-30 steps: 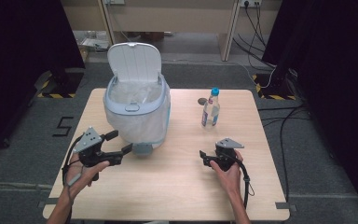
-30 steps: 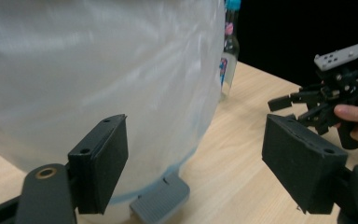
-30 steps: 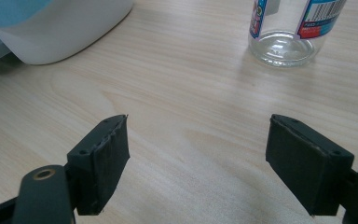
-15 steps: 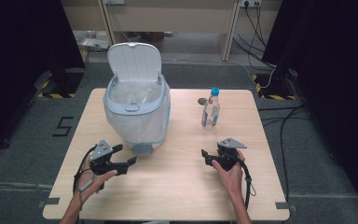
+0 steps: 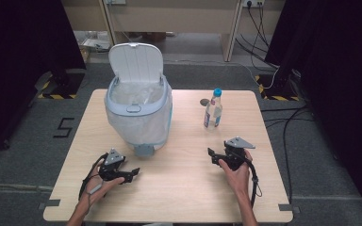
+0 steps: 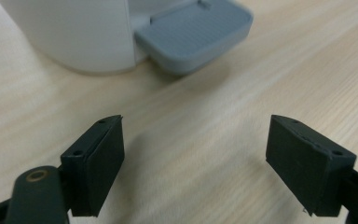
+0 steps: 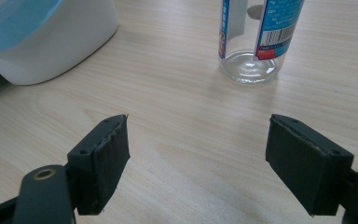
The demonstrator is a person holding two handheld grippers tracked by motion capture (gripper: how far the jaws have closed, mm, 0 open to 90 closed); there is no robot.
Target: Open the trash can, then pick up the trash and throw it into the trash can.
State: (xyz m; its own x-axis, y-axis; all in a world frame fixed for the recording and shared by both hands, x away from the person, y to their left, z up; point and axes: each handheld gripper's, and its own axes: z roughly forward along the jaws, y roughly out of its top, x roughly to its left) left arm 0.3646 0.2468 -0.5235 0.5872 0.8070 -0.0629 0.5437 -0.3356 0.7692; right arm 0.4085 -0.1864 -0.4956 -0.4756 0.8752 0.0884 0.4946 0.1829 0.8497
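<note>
Bottle (image 5: 213, 109) stands upright at upper right of the table (image 5: 184, 188), just ahead of the right tongs (image 5: 213, 154), both right and left tongs (image 5: 131, 174) gaping empty; risk: an off-centre grab likely tips the light bottle.

matt wood table (image 5: 179, 188), clear plastic bottle (image 5: 213, 112)

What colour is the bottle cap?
Blue. The bottle cap shows best in the high view.
</note>
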